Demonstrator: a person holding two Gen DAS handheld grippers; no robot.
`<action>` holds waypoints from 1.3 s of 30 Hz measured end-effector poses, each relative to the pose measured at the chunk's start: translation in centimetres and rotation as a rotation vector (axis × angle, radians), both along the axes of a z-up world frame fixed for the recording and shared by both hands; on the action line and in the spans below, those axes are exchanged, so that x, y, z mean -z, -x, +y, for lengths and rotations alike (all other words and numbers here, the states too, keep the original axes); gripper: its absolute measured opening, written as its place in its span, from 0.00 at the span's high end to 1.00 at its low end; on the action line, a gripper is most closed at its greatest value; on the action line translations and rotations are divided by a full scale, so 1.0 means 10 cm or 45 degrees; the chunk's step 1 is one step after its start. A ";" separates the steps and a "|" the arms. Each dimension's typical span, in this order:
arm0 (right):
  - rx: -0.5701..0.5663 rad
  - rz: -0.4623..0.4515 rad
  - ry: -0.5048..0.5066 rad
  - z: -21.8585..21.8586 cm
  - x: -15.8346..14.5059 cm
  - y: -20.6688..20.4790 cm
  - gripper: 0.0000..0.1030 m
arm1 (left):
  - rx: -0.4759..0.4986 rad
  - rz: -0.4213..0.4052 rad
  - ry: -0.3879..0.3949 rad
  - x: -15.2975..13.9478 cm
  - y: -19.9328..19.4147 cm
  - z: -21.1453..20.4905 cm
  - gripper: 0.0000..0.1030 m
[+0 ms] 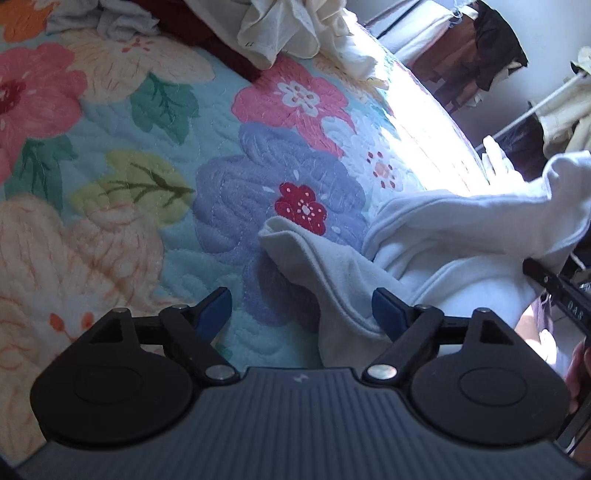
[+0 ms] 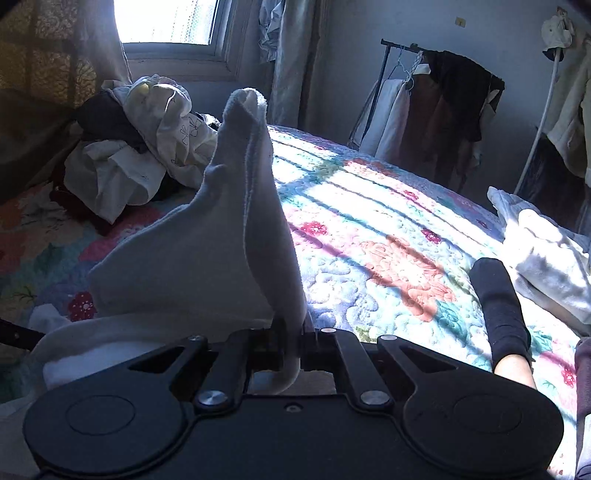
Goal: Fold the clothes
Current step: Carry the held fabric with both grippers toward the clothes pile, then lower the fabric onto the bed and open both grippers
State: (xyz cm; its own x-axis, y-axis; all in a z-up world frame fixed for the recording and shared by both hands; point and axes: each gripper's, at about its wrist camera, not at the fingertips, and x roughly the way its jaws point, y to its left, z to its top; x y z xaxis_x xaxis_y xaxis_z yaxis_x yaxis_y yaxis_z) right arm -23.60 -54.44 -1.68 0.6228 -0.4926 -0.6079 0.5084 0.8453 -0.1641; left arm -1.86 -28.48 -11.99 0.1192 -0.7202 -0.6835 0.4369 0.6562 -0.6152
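A white fleece garment lies crumpled on the floral quilt at the right of the left wrist view. My left gripper is open just above the quilt, with a fold of the garment next to its right finger. My right gripper is shut on the white garment, which stands up in front of the camera and hides its fingertips. The right gripper's black body shows at the right edge of the left wrist view.
A pile of unfolded clothes lies at the far left of the bed, also in the left wrist view. Folded white cloth and a black sock lie at the right. A clothes rack stands beyond the bed.
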 end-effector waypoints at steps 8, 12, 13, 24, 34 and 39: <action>-0.092 -0.047 -0.054 0.21 -0.03 0.03 0.90 | -0.028 -0.053 -0.051 -0.08 0.15 -0.24 0.81; -0.121 -0.089 -0.138 0.26 -0.07 0.05 0.90 | -0.018 -0.356 -0.263 -0.27 0.43 -0.37 0.90; -0.141 -0.094 -0.137 0.29 -0.10 0.04 0.90 | -0.053 -0.394 -0.268 -0.37 0.44 -0.29 0.90; -0.358 -0.262 -0.458 0.48 -0.43 -0.47 0.92 | -0.578 -0.716 -0.264 -1.38 0.20 0.99 0.94; -0.488 -0.469 -0.294 1.34 -0.99 -1.51 0.93 | -0.840 -0.751 -0.383 -1.46 -0.49 1.71 0.95; -0.519 -0.371 -0.406 1.52 -0.78 -2.02 0.89 | -0.897 -0.674 -0.536 -1.22 -0.90 1.91 0.95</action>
